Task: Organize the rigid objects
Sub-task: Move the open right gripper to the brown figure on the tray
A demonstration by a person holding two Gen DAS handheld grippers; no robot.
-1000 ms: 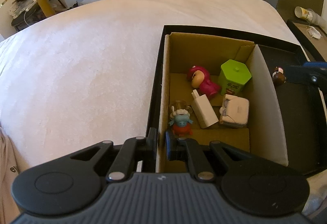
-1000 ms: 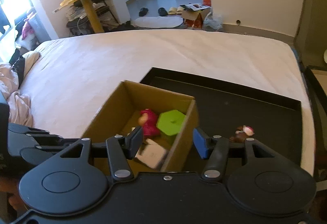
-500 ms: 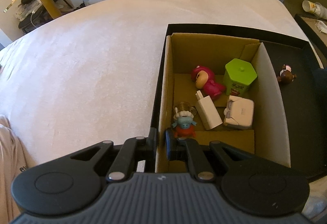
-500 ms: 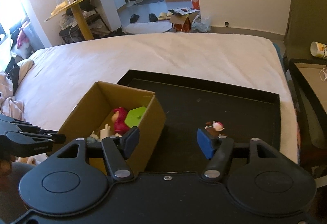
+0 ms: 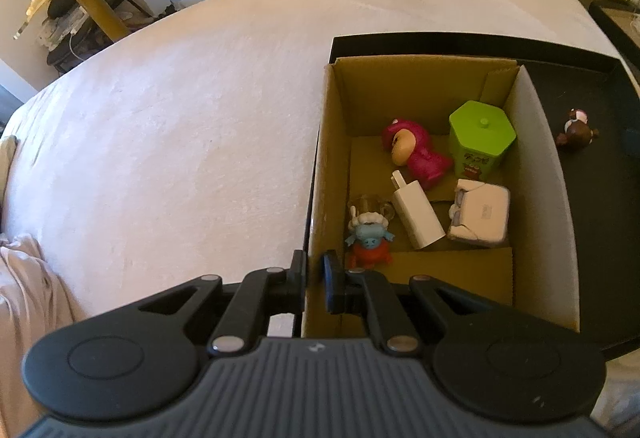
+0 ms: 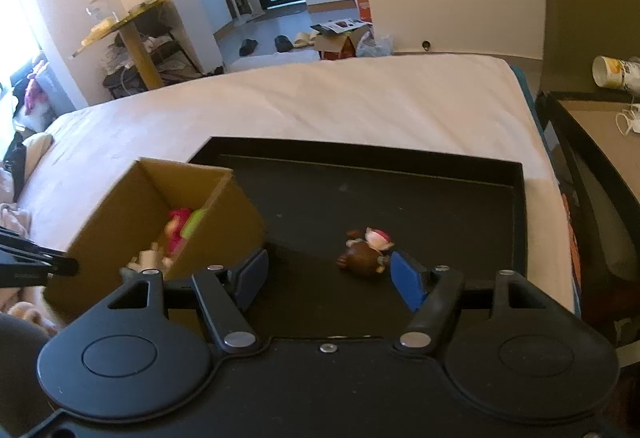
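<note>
The left gripper [image 5: 314, 276] is seen clamped on the near left wall of the cardboard box [image 5: 544, 206], one finger outside and one inside. From the left wrist view the box is looked into from above, and its contents are laid out plainly: a pink figurine [image 5: 414, 154] lying toward the far wall, a green hexagonal container [image 5: 482, 136] upright in the far right corner, a white charger [image 5: 418, 214] at the middle, a white case [image 5: 480, 212] against the right wall, and a blue and red figurine [image 5: 368, 240] by the near left corner, with a clear glassy object behind it that cannot be identified.

In the right wrist view only slivers of pink and green are caught inside the box [image 6: 120, 206], but the black tray [image 6: 518, 214] is shown whole. The box is set at the tray's left edge. A brown figurine [image 6: 364, 252] is found lying on its side near the tray's middle, toward the near edge; in the left wrist view it [image 5: 576, 126] is glimpsed only beyond the box's right wall. The right gripper [image 6: 326, 274] is held with its blue-padded jaws wide apart, the right pad just beside the brown figurine, and nothing is held.

The tray is carried by a bed [image 6: 360, 98] covered in white. Beyond it, a yellow table [image 6: 132, 34], slippers [image 6: 304, 36] on the floor and a glazed door are visible.
</note>
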